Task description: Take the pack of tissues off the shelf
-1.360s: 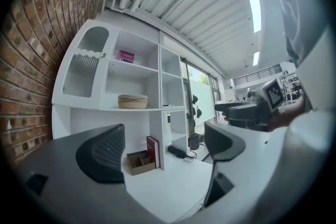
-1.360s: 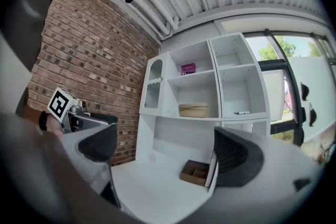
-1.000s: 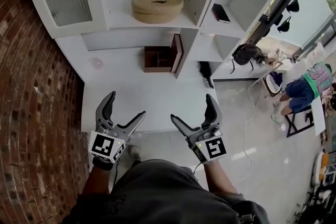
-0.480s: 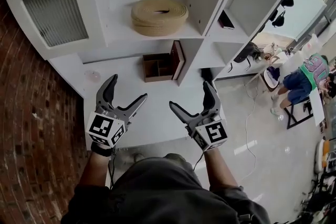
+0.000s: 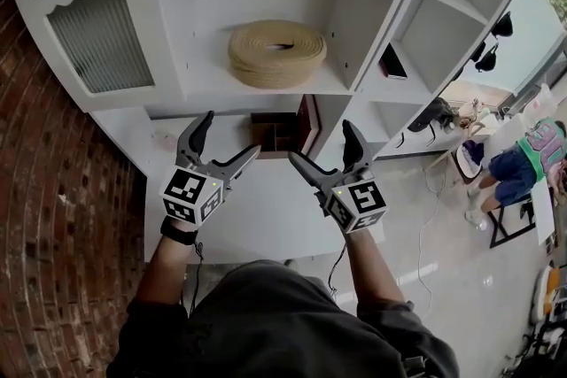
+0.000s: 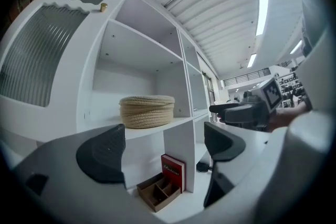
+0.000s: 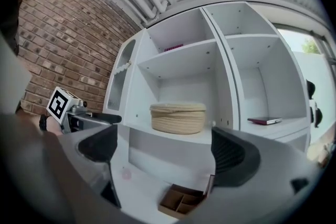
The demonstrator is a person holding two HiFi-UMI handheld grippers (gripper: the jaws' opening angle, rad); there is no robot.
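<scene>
Facing a white shelf unit (image 5: 266, 88), we are lifting the left gripper (image 5: 229, 135) and right gripper (image 5: 321, 142) nearer, both gaping and empty. A pink pack (image 7: 173, 48), likely the tissues, is sitting on the shelf above, still out of reach.

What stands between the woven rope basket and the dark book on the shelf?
Only the shelf's white upright divider stands between the woven rope basket and the dark book, as the head view and right gripper view show.
</scene>
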